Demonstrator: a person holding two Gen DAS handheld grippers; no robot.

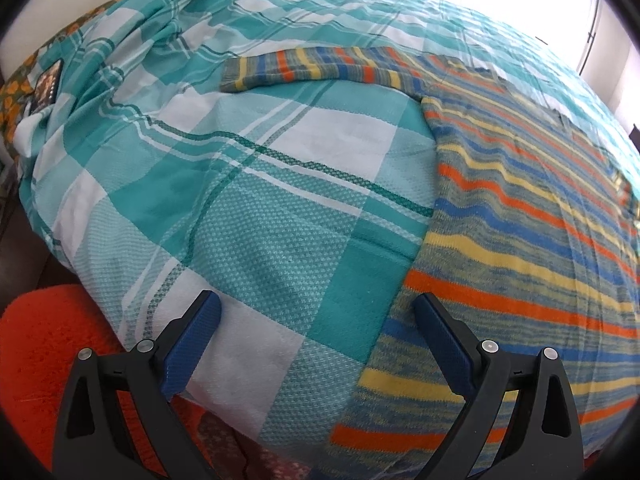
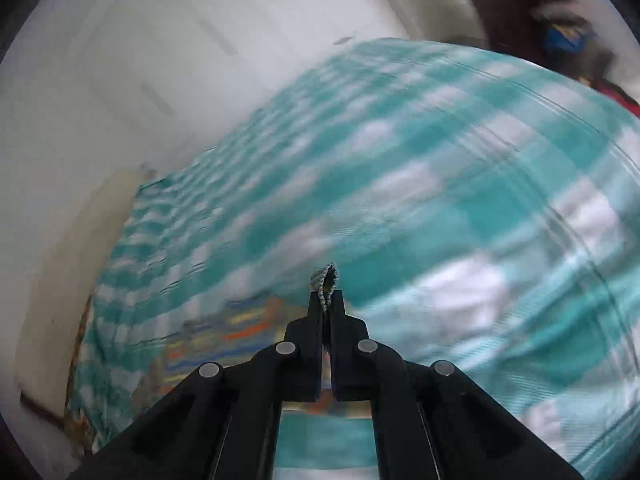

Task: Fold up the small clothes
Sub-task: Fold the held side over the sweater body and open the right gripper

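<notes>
Left tongs (image 1: 316, 312): black arms with ribbed blue pads (image 1: 188, 344), spread wide, nothing between them. They hang over the near edge of the bed, one pad above the bedspread, the other above the sweater's lower edge.

Right tongs (image 2: 326, 294): black fingers pressed together, pinching a thin fold of knit edge that pokes up past the tips as a small grey-blue loop with yellow inside. View heavily motion-blurred.

Sweater (image 1: 520, 208): knitted, horizontal stripes of orange, yellow, blue and mottled grey-green. Body lies flat on the right part of the bed in the left wrist view; one sleeve (image 1: 304, 68) stretches out straight to the left, ribbed cuff at its end. In the right wrist view a striped patch shows low, left of the tongs, blurred.

Bedspread (image 1: 248, 184): woven cotton, teal and white check with thin dark green lines, waffle-like texture up close; creased toward the far left corner. A small dark rectangular object (image 1: 46, 88) lies at the far left edge on an orange floral cloth (image 1: 16, 92).

Room: fuzzy red rug (image 1: 44, 344) on the floor below the bed edge; white wall (image 2: 120, 80) behind the bed; dark furniture (image 2: 532, 20) at upper right, too blurred to identify.
</notes>
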